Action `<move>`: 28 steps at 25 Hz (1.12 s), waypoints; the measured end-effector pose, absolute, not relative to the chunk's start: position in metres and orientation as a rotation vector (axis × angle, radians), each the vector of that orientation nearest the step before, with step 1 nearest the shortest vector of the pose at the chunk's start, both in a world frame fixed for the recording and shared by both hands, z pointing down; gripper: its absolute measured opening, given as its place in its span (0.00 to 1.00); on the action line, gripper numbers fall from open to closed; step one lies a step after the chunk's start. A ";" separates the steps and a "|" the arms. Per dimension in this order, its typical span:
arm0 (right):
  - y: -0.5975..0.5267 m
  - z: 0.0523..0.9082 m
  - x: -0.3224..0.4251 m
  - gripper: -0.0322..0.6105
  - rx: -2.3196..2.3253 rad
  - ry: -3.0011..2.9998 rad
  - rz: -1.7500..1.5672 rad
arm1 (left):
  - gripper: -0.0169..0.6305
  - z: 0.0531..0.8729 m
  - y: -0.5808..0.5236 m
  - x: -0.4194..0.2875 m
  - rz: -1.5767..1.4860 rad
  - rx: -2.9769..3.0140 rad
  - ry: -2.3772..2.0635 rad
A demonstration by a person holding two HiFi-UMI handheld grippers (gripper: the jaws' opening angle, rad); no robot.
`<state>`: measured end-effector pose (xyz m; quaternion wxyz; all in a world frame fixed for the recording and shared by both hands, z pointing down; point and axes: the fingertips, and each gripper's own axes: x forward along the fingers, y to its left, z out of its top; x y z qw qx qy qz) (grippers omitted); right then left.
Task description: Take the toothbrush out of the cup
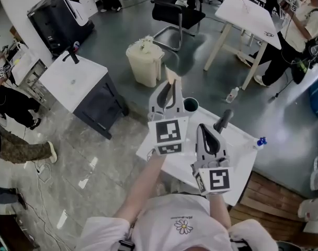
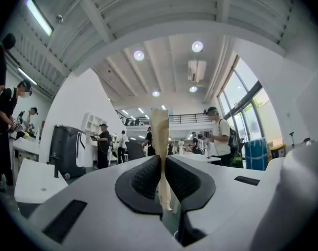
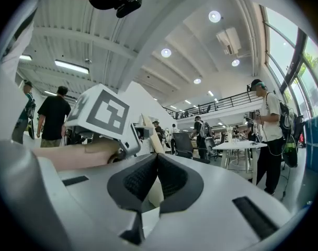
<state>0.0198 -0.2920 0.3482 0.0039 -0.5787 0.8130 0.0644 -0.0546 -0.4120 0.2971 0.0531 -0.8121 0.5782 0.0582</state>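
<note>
Head view: finds the left gripper (image 1: 171,95) at frame centre, clamped on the pale toothbrush (image 1: 172,78), one end poking up past the jaw tips. Places the dark cup (image 1: 191,105) just right of that gripper, upright on the white table (image 1: 237,145). Puts the right gripper (image 1: 224,118) lower right, pointing toward the cup. Reads as the lift-out step, done or nearly so. Cannot confirm the brush's lower end clear of the rim, hidden behind the gripper body.

Left gripper view: shows the pads (image 2: 143,179) pinched tight on the toothbrush (image 2: 160,135), upright in mid-frame against ceiling and hall. Offers no cup and no table. Leaves the bristle end hard to tell.

Right gripper view: shows the right gripper (image 3: 156,163) with jaws together and nothing pressed between them. Catches the left gripper (image 3: 102,114) at upper left and a strip of the toothbrush (image 3: 150,129) beside it. Next, probably: calls for carrying the brush sideways, grip firm, and laying it on the table away from the cup.
</note>
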 end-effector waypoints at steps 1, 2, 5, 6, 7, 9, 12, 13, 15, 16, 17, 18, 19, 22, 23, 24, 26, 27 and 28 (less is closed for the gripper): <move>-0.293 0.346 0.016 0.07 -1.797 2.551 0.214 | 0.09 0.288 -0.404 -0.060 0.194 -2.453 1.744; -0.293 0.344 0.013 0.07 -1.783 2.554 0.225 | 0.09 0.281 -0.396 -0.066 0.207 -2.436 1.733; -0.294 0.342 0.005 0.07 -1.753 2.575 0.243 | 0.09 0.261 -0.368 -0.083 0.298 -2.373 1.724; -0.294 0.342 0.002 0.07 -1.742 2.582 0.248 | 0.09 0.255 -0.359 -0.088 0.364 -2.356 1.725; -0.295 0.341 0.000 0.07 -1.730 2.588 0.250 | 0.09 0.250 -0.348 -0.092 0.421 -2.347 1.723; -0.295 0.341 -0.004 0.07 -1.708 2.597 0.250 | 0.09 0.250 -0.328 -0.097 0.459 -2.341 1.726; -0.294 0.335 -0.013 0.07 -1.669 2.600 0.260 | 0.09 0.263 -0.304 -0.110 0.399 -2.301 1.786; -0.293 0.334 -0.015 0.07 -1.661 2.604 0.264 | 0.09 0.267 -0.298 -0.115 0.382 -2.284 1.807; -0.292 0.332 -0.021 0.07 -1.646 2.607 0.268 | 0.09 0.275 -0.286 -0.126 0.365 -2.243 1.843; -0.291 0.332 -0.024 0.07 -1.639 2.608 0.269 | 0.09 0.279 -0.280 -0.131 0.360 -2.222 1.863; -0.289 0.332 -0.026 0.07 -1.632 2.606 0.266 | 0.09 0.283 -0.275 -0.135 0.352 -2.205 1.881; -0.287 0.332 -0.028 0.07 -1.627 2.606 0.260 | 0.09 0.287 -0.270 -0.139 0.340 -2.192 1.897; -0.286 0.334 -0.030 0.07 -1.624 2.610 0.256 | 0.09 0.291 -0.266 -0.142 0.327 -2.185 1.908; -0.286 0.339 -0.032 0.07 -1.621 2.628 0.261 | 0.09 0.304 -0.264 -0.146 0.293 -2.187 1.938; -0.286 0.341 -0.032 0.07 -1.620 2.633 0.261 | 0.09 0.308 -0.265 -0.146 0.287 -2.194 1.948; -0.286 0.342 -0.033 0.07 -1.619 2.639 0.261 | 0.09 0.312 -0.266 -0.147 0.283 -2.203 1.958; -0.284 0.344 -0.035 0.07 -1.616 2.656 0.267 | 0.09 0.316 -0.266 -0.148 0.284 -2.213 1.972; -0.283 0.345 -0.036 0.07 -1.617 2.664 0.272 | 0.09 0.316 -0.266 -0.149 0.283 -2.214 1.977; -0.283 0.346 -0.036 0.07 -1.618 2.667 0.275 | 0.09 0.317 -0.266 -0.149 0.281 -2.213 1.979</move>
